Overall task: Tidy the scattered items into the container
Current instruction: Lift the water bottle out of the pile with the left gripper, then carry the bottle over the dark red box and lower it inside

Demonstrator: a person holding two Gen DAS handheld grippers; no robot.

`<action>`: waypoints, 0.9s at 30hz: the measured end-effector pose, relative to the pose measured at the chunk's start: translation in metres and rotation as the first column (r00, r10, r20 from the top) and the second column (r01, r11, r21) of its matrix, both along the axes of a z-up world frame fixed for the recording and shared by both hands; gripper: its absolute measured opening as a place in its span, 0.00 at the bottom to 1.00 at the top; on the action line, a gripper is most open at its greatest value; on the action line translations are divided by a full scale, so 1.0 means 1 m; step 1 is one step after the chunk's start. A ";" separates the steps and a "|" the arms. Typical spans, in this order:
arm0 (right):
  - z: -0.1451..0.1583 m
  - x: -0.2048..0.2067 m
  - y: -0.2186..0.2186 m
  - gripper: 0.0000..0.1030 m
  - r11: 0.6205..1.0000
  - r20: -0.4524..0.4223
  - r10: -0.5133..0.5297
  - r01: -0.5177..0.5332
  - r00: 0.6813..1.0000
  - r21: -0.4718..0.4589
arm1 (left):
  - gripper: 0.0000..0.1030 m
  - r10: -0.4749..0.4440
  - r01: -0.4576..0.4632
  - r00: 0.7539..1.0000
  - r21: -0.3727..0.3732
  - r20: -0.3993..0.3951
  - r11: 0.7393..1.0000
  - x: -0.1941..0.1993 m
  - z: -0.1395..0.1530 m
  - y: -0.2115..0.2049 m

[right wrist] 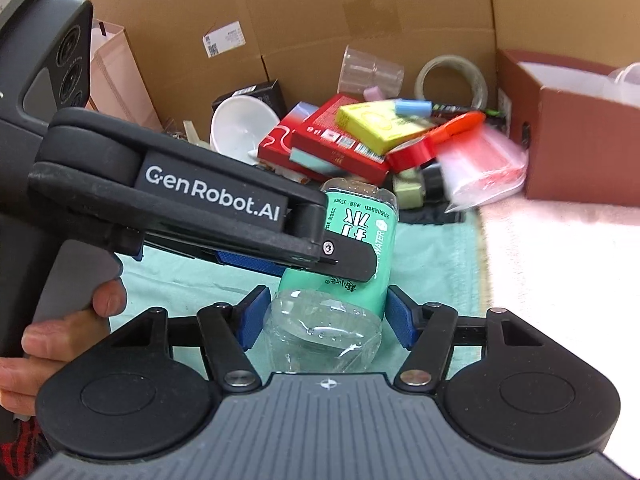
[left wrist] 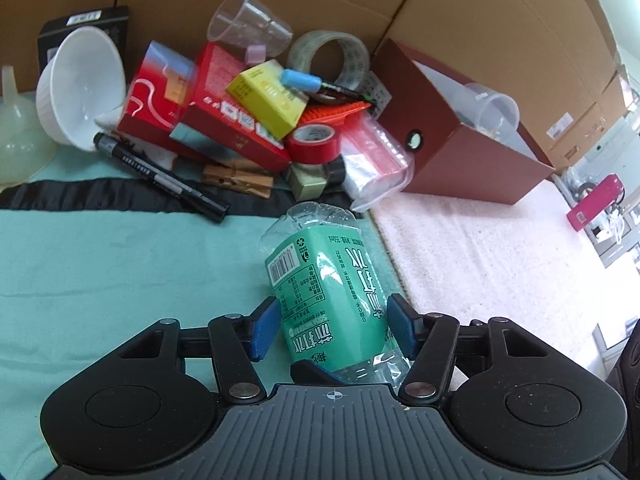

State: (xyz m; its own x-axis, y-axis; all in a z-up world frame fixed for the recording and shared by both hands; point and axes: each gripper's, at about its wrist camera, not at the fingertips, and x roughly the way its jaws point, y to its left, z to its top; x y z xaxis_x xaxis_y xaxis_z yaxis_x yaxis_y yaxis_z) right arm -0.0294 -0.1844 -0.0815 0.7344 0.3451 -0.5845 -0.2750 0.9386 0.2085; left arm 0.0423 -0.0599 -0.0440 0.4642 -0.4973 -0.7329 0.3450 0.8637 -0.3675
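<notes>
A clear plastic bottle with a green label (left wrist: 328, 292) (right wrist: 360, 240) is held over the teal cloth (left wrist: 120, 272). My left gripper (left wrist: 332, 328) is shut on the labelled middle, with a blue pad pressing each side. My right gripper (right wrist: 324, 320) is shut on the bottle's clear end. In the right wrist view the left gripper's black finger (right wrist: 344, 256) crosses the bottle from the left, with a person's hand (right wrist: 72, 320) on its handle. The red-brown box (left wrist: 452, 160) (right wrist: 580, 148) lies open at the right with a clear cup (left wrist: 496, 108) inside.
A pile sits behind the bottle: red cartons (left wrist: 224, 112), a yellow box (left wrist: 268, 96), red tape (left wrist: 314, 142), clear tape roll (left wrist: 332, 58), plastic cup (left wrist: 248, 20), white bowl (left wrist: 84, 84), black marker (left wrist: 160, 176), clothespins (left wrist: 236, 178), zip bag (left wrist: 372, 160). Cardboard walls stand behind. A pink towel (left wrist: 480, 248) lies to the right.
</notes>
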 end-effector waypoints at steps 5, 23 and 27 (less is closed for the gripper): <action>0.014 -0.005 -0.023 0.66 0.999 0.051 -0.043 0.043 0.998 0.000 | 0.58 -0.041 0.041 0.998 0.003 0.054 0.999 -0.002 0.020 -0.029; 0.092 0.047 -0.107 0.65 0.975 0.304 -0.208 0.223 0.930 -0.014 | 0.57 -0.158 0.175 0.942 -0.030 0.296 0.984 0.067 0.110 -0.139; 0.099 0.071 -0.123 0.65 0.974 0.315 -0.212 0.225 0.925 -0.003 | 0.57 -0.157 0.176 0.933 -0.028 0.324 0.984 0.089 0.117 -0.153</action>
State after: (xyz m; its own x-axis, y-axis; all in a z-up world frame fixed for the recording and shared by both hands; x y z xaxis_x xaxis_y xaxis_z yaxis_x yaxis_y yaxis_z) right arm 0.0412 -0.3072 0.0178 0.9358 0.1371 -0.3248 -0.1072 0.9883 0.1081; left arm 0.1312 -0.2130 0.0725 0.5765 -0.6232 -0.5285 0.5892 0.7652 -0.2596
